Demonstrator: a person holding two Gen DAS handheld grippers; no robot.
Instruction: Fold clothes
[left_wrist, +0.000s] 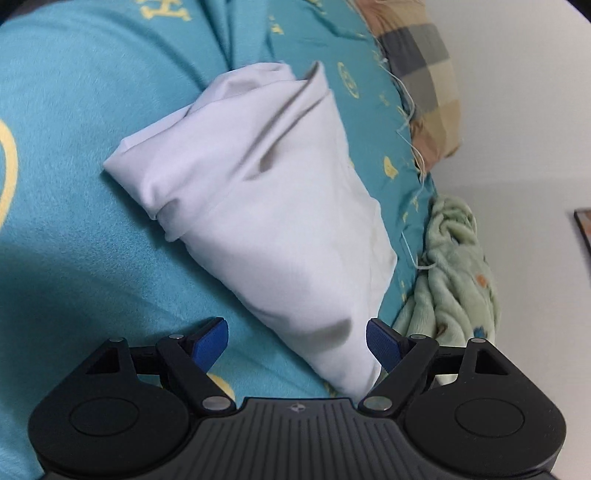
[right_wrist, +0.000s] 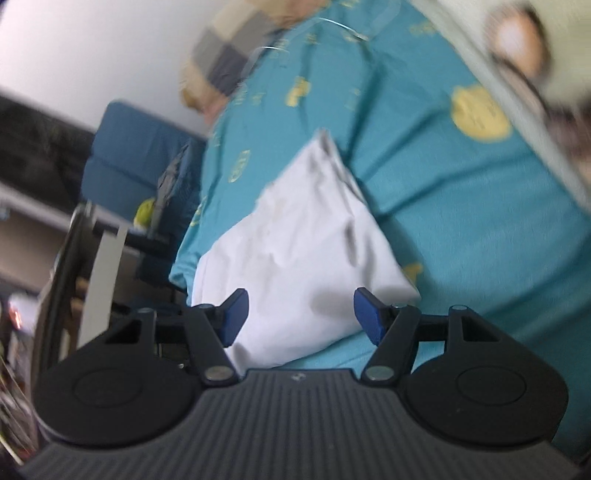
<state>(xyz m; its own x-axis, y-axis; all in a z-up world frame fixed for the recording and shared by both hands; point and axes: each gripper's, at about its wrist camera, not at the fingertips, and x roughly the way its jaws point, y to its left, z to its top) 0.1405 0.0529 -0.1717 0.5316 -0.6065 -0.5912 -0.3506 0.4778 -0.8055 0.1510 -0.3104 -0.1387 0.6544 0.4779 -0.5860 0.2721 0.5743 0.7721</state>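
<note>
White garment (left_wrist: 258, 206) lies folded on the teal bedspread (left_wrist: 74, 129); left gripper (left_wrist: 297, 345) and right gripper (right_wrist: 301, 317) hover apart, empty, likely released.

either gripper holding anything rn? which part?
Nothing held. Left gripper and right gripper both stand open over the white garment; no pad presses the cloth.

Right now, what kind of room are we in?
Most likely a bedroom: the white garment lies on a teal bedspread with yellow print, a checked pillow sits at its far edge, and a green fleece blanket is bunched alongside.
</note>
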